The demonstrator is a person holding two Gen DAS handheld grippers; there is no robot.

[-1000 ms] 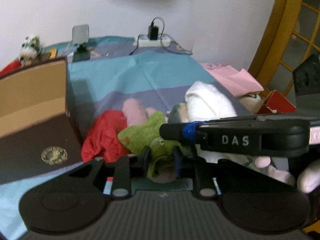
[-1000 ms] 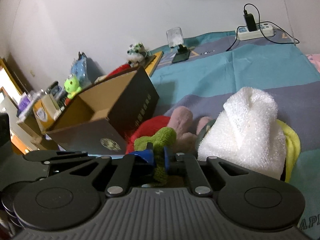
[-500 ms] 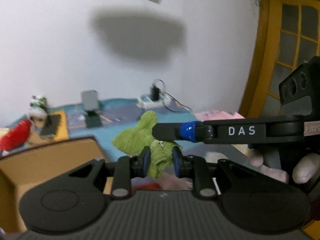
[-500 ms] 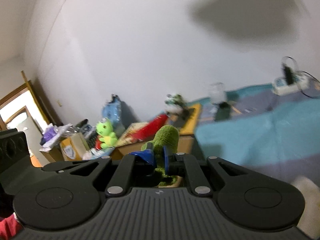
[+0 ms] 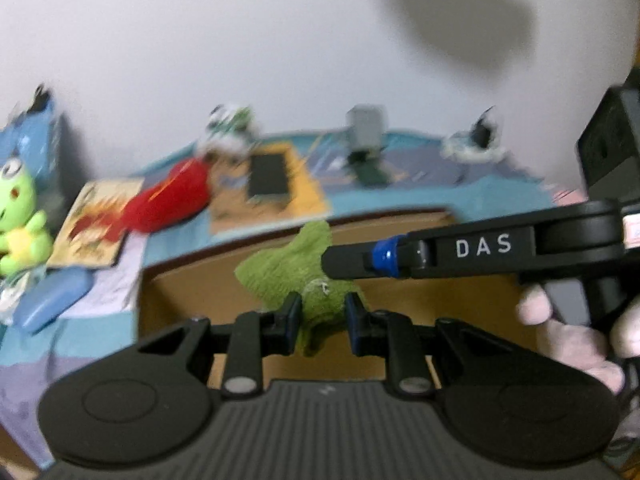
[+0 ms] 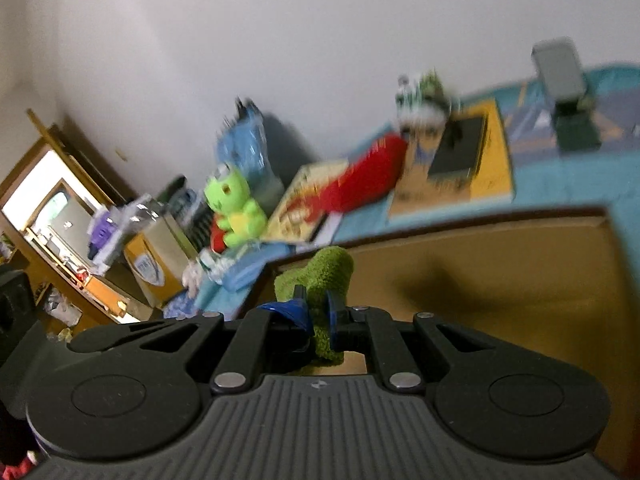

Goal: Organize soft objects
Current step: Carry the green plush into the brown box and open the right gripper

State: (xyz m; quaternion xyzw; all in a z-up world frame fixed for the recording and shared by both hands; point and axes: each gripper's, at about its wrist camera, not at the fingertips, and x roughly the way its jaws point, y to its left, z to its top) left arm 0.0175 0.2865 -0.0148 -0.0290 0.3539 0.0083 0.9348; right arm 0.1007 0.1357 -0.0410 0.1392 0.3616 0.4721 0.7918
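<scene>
Behind, a striped blue bedspread [image 5: 400, 196]. Both my left gripper [image 5: 319, 316] and right gripper [image 6: 316, 312] pinch the fuzzy green cloth toy [image 5: 296, 276], narrowly closed, above the open brown cardboard box [image 6: 500, 280]. Dropping it in remains.

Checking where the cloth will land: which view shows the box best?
The right wrist view: the box fills its right half, open, its brown floor visible beyond the green cloth. The left wrist view shows only the back wall, largely hidden by both grippers.
</scene>
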